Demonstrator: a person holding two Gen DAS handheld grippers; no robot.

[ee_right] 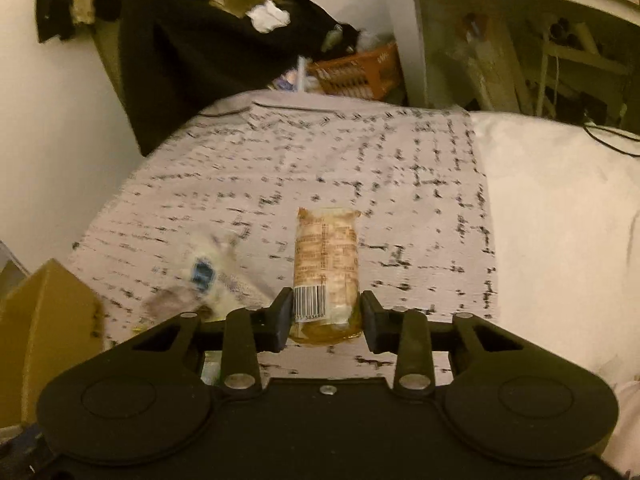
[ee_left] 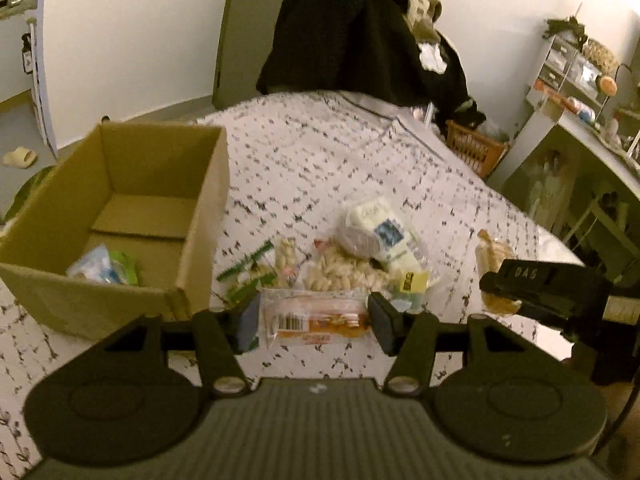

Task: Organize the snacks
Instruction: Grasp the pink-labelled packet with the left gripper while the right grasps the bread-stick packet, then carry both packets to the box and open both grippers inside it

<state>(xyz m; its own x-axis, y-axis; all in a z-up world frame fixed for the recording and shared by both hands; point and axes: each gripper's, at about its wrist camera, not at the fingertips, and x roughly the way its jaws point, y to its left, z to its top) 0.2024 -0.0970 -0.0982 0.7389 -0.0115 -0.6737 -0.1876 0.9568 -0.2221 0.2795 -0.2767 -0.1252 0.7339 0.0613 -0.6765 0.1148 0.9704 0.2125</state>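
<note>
I work over a bed covered with a pale quilted bedspread with small dark marks (ee_left: 320,152), soft and a little wrinkled. At its right side the plain white sheet (ee_right: 560,208) shows. Behind the bed hangs a heap of black clothes (ee_left: 344,28) against a white wall, an orange woven basket (ee_left: 476,148) stands on the floor, and a pale desk with shelves (ee_left: 580,128) is at the right.

On the left part of the bed stands an open brown cardboard box (ee_left: 204,208) with stiff flat walls. Inside it, at the near corner, lie a crinkled blue-white packet (ee_left: 90,266) and a green packet (ee_left: 126,266), touching each other.

Beside the box is a pile of snacks: green striped packets (ee_left: 248,272), a clear bag of pale puffed pieces (ee_left: 340,272), and on top of it a white wrapped pack with a blue square label (ee_left: 384,232).

My left gripper (ee_left: 314,318) has its jaws apart around a flat transparent packet of orange-brown snack with a barcode (ee_left: 316,318), which lies on the bedspread; I cannot tell if the pads touch it.

My right gripper (ee_right: 325,320) is spread around a long transparent-wrapped brown bread roll with a barcode (ee_right: 326,264). The left pad is just beside the wrapper, and the right one looks slightly apart.
</note>
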